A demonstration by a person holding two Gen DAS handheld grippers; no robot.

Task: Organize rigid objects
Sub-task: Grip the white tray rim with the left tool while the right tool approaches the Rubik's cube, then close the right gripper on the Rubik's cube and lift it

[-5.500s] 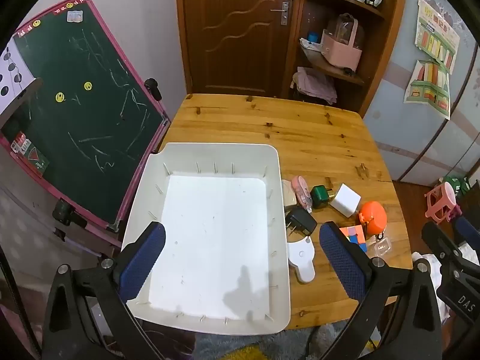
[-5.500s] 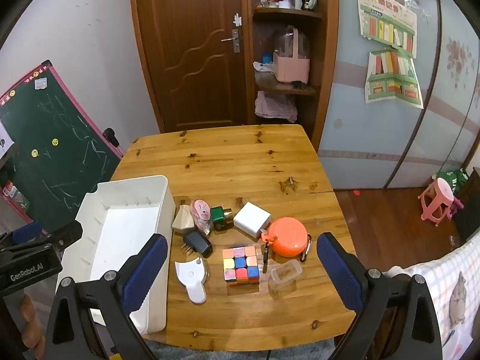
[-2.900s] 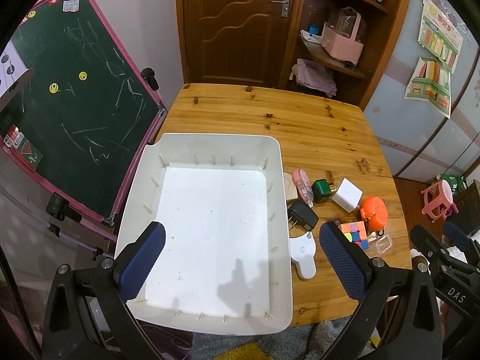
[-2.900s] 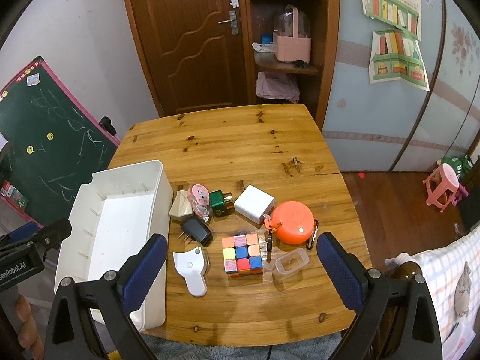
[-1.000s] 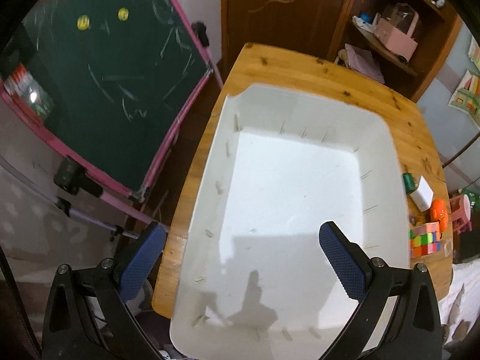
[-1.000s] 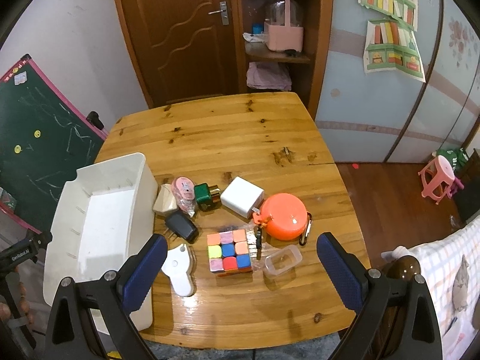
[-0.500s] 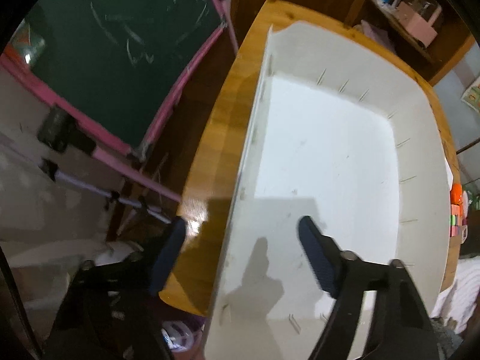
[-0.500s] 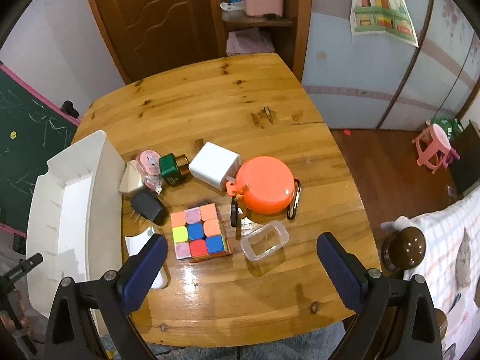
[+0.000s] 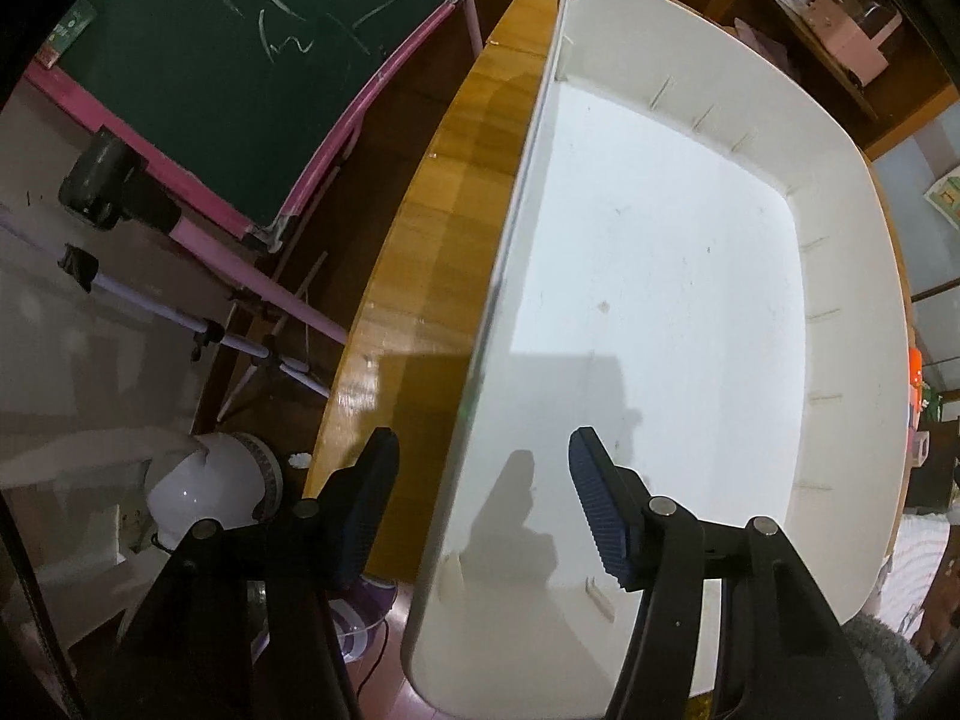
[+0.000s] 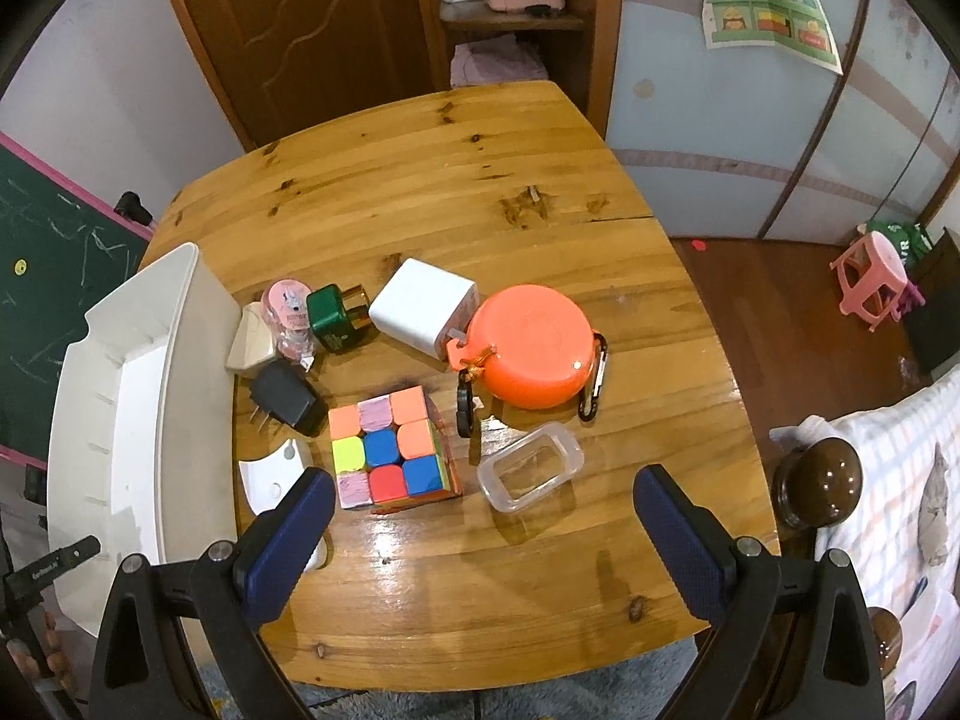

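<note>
Tray [image 9: 660, 252] set empty at desk [image 10: 420, 192] left edge, likely as drop spot. Cube [image 10: 393, 450], orange case [image 10: 531, 354], white charger [image 10: 423, 309], black plug [image 10: 285, 396], clear box [image 10: 531, 474] clustered just right of tray. Left gripper [image 9: 483, 501] pointed steeply down, tray's left wall straddled, jaws just narrowed, wall not yet pinched; probably to steady tray. Right gripper [image 10: 483, 525] spread wide, empty, poised above cube and box.

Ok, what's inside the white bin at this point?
Nothing that shows: the white bin has a bare floor with only shadows and small ribs along its walls. The left tool's finger hides a patch near the closest corner.
</note>
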